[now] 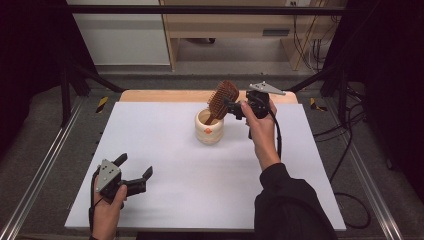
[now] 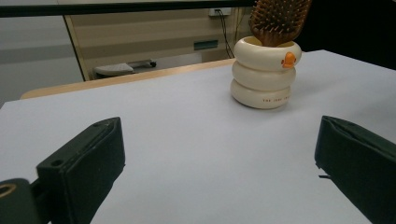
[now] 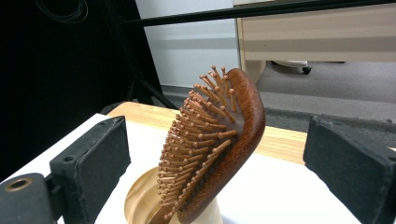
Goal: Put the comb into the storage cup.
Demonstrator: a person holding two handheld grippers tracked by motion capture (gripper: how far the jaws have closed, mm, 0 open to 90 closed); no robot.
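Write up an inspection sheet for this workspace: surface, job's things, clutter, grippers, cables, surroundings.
Surface: white tabletop, flat, with a wooden strip along its far edge.
Job's things: wooden hairbrush standing handle-down and tilted in a cream ringed cup with an orange duck mark; bristles face the right gripper's camera.
Clutter: nothing seen.
Grippers: left gripper open, resting near the table's front left corner, nothing between its jaws. Right gripper open, beside the brush head; its jaws flank the brush without touching.
Cables: a black cable trails from the right gripper; loose cables lie on the floor at right.
Surroundings: black frame bars, grey floor, wooden furniture behind.
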